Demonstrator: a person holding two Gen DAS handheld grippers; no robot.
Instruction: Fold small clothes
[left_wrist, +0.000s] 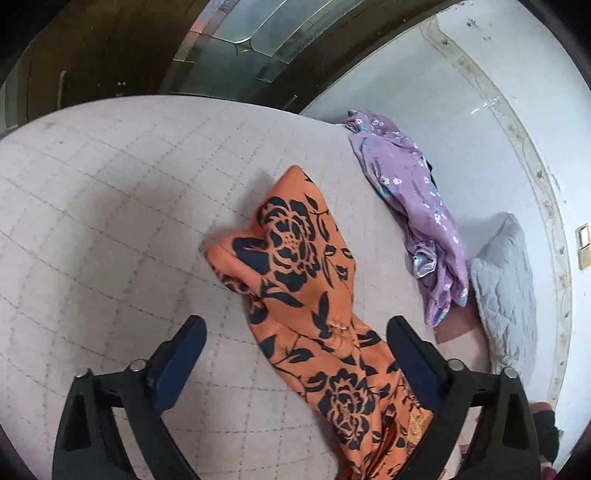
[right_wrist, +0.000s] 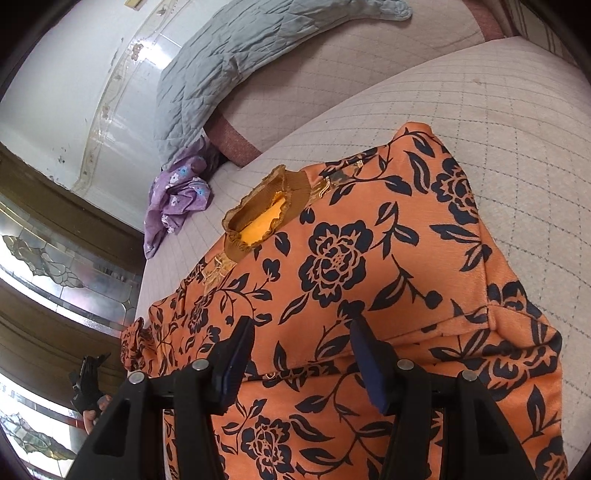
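Observation:
An orange top with dark blue flowers (left_wrist: 295, 251) lies on the quilted bed cover (left_wrist: 110, 221), one sleeve stretched away from me in the left wrist view. My left gripper (left_wrist: 295, 325) hangs over that sleeve, jaws wide apart, the right finger (left_wrist: 413, 354) at the cloth's edge and the left one over bare cover. In the right wrist view the top (right_wrist: 351, 258) spreads flat, its brown ribbed collar (right_wrist: 258, 218) facing up. My right gripper (right_wrist: 301, 332) hovers over the body of the top, jaws partly apart, with no cloth pinched between the pads.
A crumpled purple flowered garment (left_wrist: 417, 206) lies at the bed's far edge by the white wall. A grey quilted pillow (left_wrist: 506, 288) lies beside it. Dark wooden doors with patterned glass (right_wrist: 55, 258) stand beyond the bed. A hand holding a black tool (right_wrist: 86, 387) shows at the lower left.

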